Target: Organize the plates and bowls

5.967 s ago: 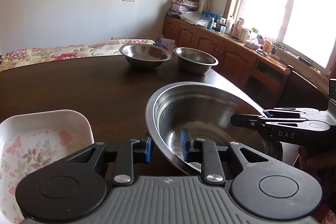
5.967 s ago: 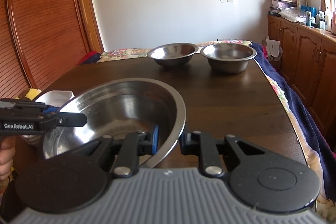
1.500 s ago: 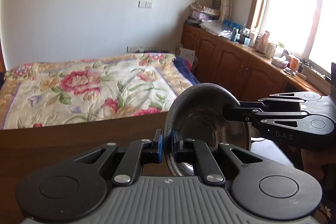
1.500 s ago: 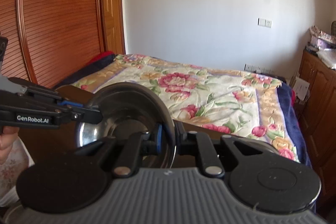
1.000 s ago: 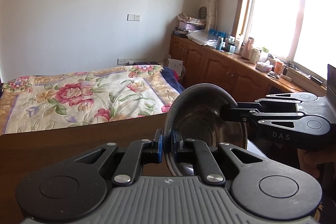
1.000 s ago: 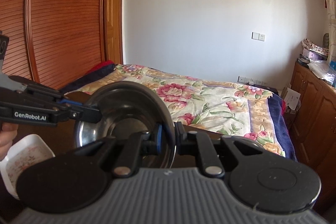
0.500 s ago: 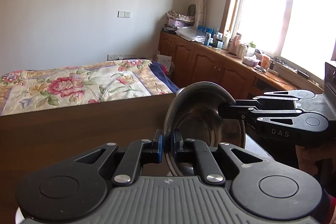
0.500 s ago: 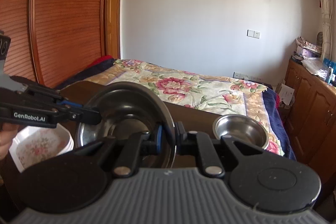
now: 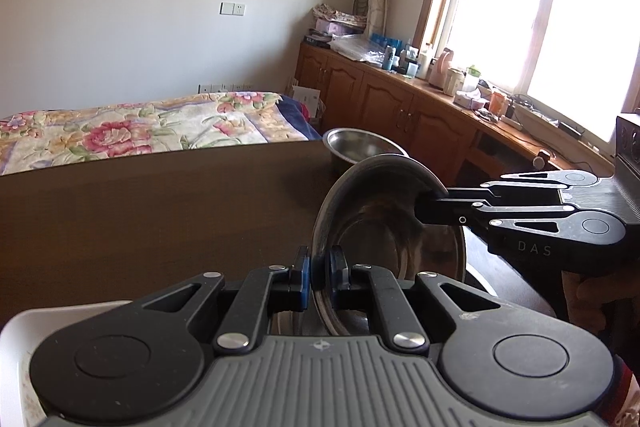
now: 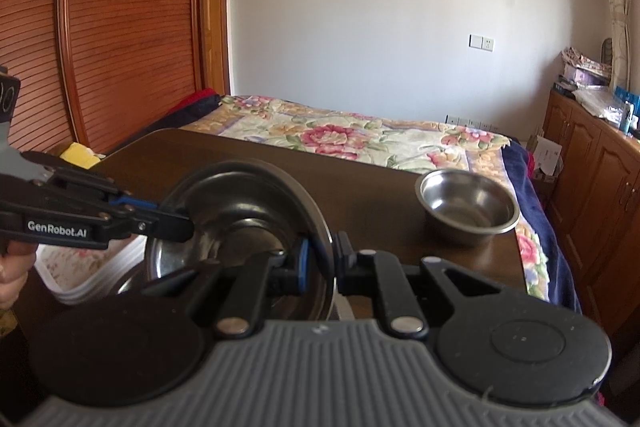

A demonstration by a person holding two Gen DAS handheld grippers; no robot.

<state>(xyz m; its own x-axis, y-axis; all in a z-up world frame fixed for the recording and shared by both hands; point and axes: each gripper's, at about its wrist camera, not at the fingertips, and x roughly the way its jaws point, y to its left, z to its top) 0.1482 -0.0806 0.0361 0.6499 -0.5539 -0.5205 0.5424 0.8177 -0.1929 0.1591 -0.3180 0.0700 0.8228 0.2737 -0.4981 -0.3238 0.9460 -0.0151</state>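
Left gripper (image 9: 318,275): mine, clenched on the near rim of the large steel bowl (image 9: 384,239), one blue-padded finger on each side of the rim.
Right gripper (image 10: 320,261): mine, also grasping that bowl, on the opposite rim; in the left wrist view it reaches in from the right and bites the rim's upper edge.
Grippers counted: two, both on one bowl.
Large steel bowl, where: held up between my two grippers, tipped steeply on edge, its hollow facing my right gripper, above the near end of the dark wooden table (image 9: 160,195).
Steel bowls counted: at least two. The second is a small steel bowl (image 10: 467,205) standing upright by the table's far right corner, well apart from the held one. Beneath the held bowl a further curved metal rim shows in the right wrist view; I cannot tell what it is.
White floral dish (image 10: 86,267): on the table at my left, just beside the held bowl. Its edge looks layered, but I cannot tell whether it is one dish or several.
Hands: two show in part, one behind each gripper.
Beyond the table: one bed with a floral cover (image 10: 360,139).
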